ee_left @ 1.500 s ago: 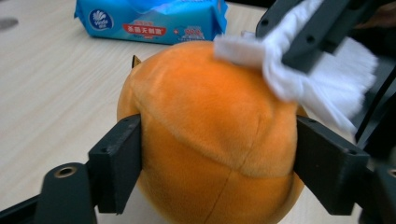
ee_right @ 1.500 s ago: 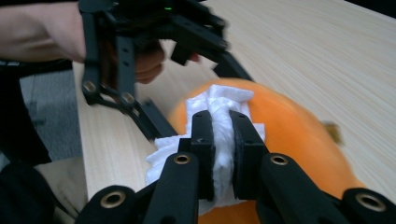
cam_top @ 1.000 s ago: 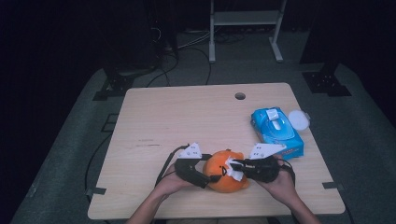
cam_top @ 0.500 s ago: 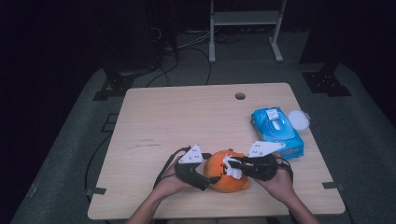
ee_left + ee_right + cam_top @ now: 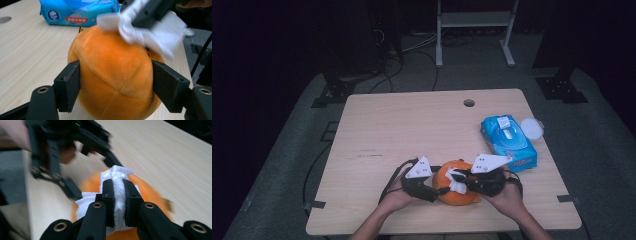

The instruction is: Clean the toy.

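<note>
Pale wood tabletop point(image 5: 402, 125) carries an orange plush ball point(image 5: 456, 194) near its front edge. Left tool point(image 5: 115, 82) has just been closing, and its jaws now clamp the ball's two sides. Right tool point(image 5: 119, 192) is clamped on a white tissue point(image 5: 117, 176) pressed against the ball's top. Just beyond lies a blue wipes pack point(image 5: 508, 142).

One plush orange point(image 5: 455, 189), one wipe point(image 5: 456, 181), one wipe pack point(image 5: 508, 142)
</note>
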`<action>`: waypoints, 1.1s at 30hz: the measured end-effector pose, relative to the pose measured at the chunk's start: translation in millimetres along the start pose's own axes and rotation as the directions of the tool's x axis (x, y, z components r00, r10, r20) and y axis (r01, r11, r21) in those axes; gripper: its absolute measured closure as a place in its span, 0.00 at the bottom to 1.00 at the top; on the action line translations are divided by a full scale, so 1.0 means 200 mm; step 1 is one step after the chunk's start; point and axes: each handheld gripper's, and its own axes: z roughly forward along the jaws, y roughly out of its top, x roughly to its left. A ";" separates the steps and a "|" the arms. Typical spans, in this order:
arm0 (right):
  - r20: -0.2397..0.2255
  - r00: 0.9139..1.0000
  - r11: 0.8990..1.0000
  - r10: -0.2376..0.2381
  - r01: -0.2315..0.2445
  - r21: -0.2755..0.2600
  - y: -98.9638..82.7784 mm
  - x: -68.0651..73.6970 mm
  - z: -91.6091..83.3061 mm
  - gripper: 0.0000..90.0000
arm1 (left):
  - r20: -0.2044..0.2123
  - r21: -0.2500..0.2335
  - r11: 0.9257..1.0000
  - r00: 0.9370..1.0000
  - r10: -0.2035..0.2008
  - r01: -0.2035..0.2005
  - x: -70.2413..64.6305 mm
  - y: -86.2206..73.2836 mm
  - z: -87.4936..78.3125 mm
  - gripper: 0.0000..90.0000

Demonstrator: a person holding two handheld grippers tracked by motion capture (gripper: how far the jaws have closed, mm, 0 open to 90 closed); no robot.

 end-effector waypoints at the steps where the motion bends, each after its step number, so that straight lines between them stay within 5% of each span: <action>1: 0.009 1.000 1.000 0.024 -0.024 -0.001 -0.02 -0.03 -0.02 0.90 | 0.001 -0.006 1.000 1.000 -0.001 0.001 0.00 0.00 0.00 0.31; 5: -0.044 0.998 0.999 0.033 -0.034 -0.018 0.00 0.01 -0.01 0.90 | -0.006 0.010 0.997 0.997 0.072 -0.072 -0.05 0.03 0.02 0.31; 7: -0.063 0.998 1.000 -0.005 0.004 -0.016 0.02 0.05 0.01 0.90 | -0.012 0.025 0.995 0.995 0.100 -0.100 -0.06 0.04 0.03 0.31; 12: -0.017 1.000 1.000 -0.004 0.004 -0.009 0.02 0.01 -0.01 0.90 | -0.011 0.030 0.995 0.996 0.092 -0.092 -0.05 0.02 0.02 0.31; 15: 0.006 0.999 0.999 0.040 -0.040 0.003 -0.02 -0.05 -0.04 0.90 | 0.003 0.024 0.998 0.999 0.049 -0.049 -0.03 0.01 0.01 0.29; 18: -0.005 0.999 0.999 0.047 -0.047 0.009 -0.05 -0.06 -0.03 0.90 | 0.071 -0.010 0.995 0.992 -0.102 0.103 0.00 0.01 0.02 0.17; 19: -0.011 0.999 0.999 0.044 -0.044 0.011 -0.05 -0.05 -0.03 0.90 | 0.070 -0.014 0.992 0.990 -0.123 0.125 0.00 0.02 0.02 0.17; 21: -0.033 0.999 0.999 0.033 -0.033 0.002 -0.03 -0.02 -0.02 0.90 | 0.042 -0.001 0.998 0.997 -0.067 0.067 -0.02 0.02 0.03 0.22; 25: -0.052 0.999 1.000 -0.013 0.014 0.009 0.01 0.04 0.02 0.89 | 0.000 0.018 0.999 1.000 0.028 -0.028 -0.06 0.03 0.03 0.29; 30: -0.009 1.000 1.000 -0.004 0.004 0.017 0.00 -0.01 -0.02 0.89 | 0.000 0.008 0.999 0.999 0.034 -0.034 -0.06 0.01 0.02 0.32; 33: 0.019 1.000 1.000 0.023 -0.023 0.019 -0.02 -0.05 -0.05 0.89 | -0.008 0.012 0.997 0.997 0.075 -0.075 -0.08 0.03 0.03 0.32</action>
